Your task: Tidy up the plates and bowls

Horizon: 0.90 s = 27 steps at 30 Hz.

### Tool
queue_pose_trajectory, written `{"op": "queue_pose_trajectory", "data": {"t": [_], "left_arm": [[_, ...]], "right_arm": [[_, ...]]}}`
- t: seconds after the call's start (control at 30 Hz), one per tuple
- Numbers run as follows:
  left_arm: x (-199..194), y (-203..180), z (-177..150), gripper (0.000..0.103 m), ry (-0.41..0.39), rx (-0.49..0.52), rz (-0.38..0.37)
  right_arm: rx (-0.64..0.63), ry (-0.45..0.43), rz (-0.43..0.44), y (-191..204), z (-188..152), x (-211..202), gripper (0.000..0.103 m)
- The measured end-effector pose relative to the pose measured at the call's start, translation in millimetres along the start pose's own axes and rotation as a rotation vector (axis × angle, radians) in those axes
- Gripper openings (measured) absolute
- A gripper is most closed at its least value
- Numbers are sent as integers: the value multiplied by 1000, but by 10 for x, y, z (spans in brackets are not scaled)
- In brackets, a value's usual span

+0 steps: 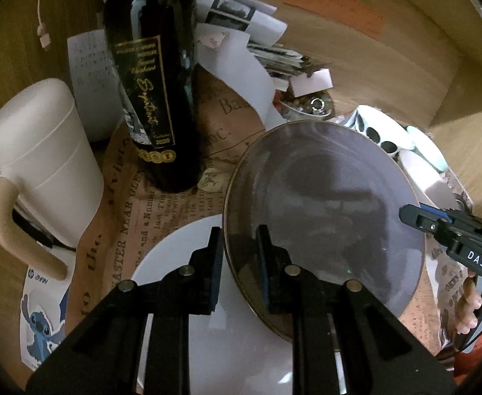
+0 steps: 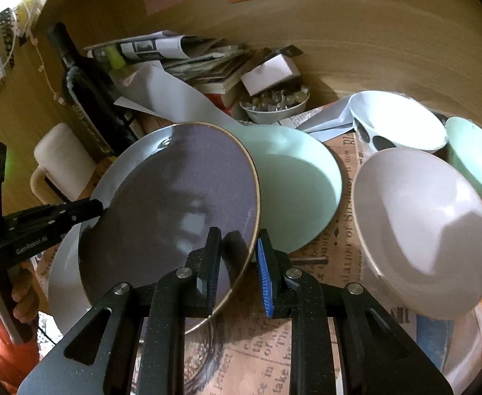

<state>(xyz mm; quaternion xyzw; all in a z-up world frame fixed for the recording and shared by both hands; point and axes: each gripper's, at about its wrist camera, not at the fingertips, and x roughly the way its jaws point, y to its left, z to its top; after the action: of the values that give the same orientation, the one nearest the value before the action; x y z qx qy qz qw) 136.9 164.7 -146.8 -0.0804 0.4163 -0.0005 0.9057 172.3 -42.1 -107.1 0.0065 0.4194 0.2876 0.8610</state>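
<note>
A dark grey plate [image 1: 323, 204] with a thin gold rim is held tilted above the table by both grippers. My left gripper [image 1: 239, 240] is shut on its near left rim; in the right wrist view it shows as a black arm [image 2: 89, 209] at the plate's [image 2: 175, 204] left edge. My right gripper [image 2: 237, 240] is shut on the right rim and enters the left wrist view from the right [image 1: 415, 214]. Under the grey plate lies a white plate [image 1: 181, 263]. A mint plate [image 2: 300, 177], a pale pink bowl [image 2: 422, 223], a white dotted bowl [image 2: 402, 118] and a mint bowl [image 2: 474, 154] stand to the right.
A dark wine bottle [image 1: 152, 82] and a white lidded mug [image 1: 43, 164] stand at the left. Papers and books [image 2: 201, 62] and a small bowl of beads [image 2: 274, 105] sit at the back, against a wooden wall. Newsprint-patterned paper covers the table [image 2: 339, 247].
</note>
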Motion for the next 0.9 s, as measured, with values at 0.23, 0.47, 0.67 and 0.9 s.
{"op": "queue_pose_trajectory", "data": {"t": [0.23,0.47,0.67,0.9], "left_arm": [[-144,-212,-61,19,-24,22,-9],[-250,-462,-156,19,-27,43,-26],[-289,-682,-292,19,-30,61,-38],[-329,-910,-438,19,-25,76,-59]], "right_arm": [[11,-31,-10,-66,-99,-237,19],[24,-59,-18,-182,-238,-481,19],[30,-80,-26,-291,-367,-685,19],[36,-95,-40,-412,-540,-883,19]]}}
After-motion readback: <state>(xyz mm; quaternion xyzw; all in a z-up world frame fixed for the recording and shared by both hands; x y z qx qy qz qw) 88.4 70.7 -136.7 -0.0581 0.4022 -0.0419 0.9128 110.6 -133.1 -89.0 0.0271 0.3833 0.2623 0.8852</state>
